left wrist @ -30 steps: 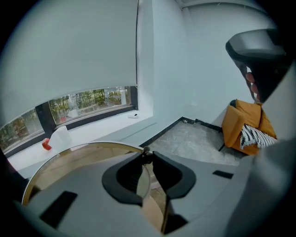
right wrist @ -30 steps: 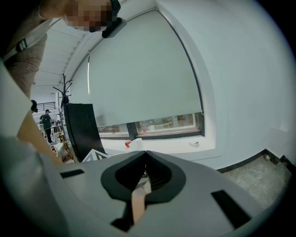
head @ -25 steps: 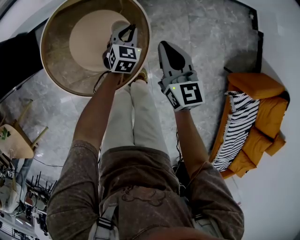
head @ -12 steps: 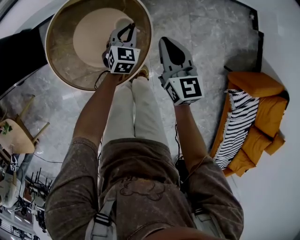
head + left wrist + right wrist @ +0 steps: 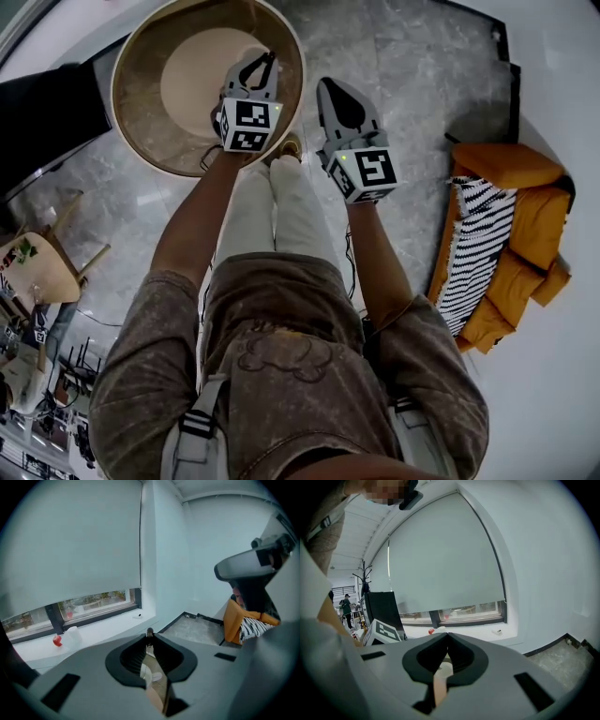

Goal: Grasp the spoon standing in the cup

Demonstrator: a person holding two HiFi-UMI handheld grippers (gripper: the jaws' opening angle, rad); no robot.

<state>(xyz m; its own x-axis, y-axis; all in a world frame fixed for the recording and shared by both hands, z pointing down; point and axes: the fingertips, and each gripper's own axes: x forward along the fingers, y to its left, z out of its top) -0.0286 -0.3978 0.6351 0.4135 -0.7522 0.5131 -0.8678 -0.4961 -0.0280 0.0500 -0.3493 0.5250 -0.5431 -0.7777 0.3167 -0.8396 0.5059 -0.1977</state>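
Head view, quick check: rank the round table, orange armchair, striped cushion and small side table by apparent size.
1. round table
2. orange armchair, not far behind
3. striped cushion
4. small side table, clearly smallest

Both our forearms reach forward, side by side. Left tool (image 5: 149, 637) pinches a thin spoon handle (image 5: 149, 631) at its tips; right tool (image 5: 448, 635), just beside it, jaws together, empty.

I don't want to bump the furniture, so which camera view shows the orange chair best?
The head view: the orange chair shows nearly whole, with its striped cushion. The left gripper view catches only a slice of it at the right edge. The right gripper view does not show it.
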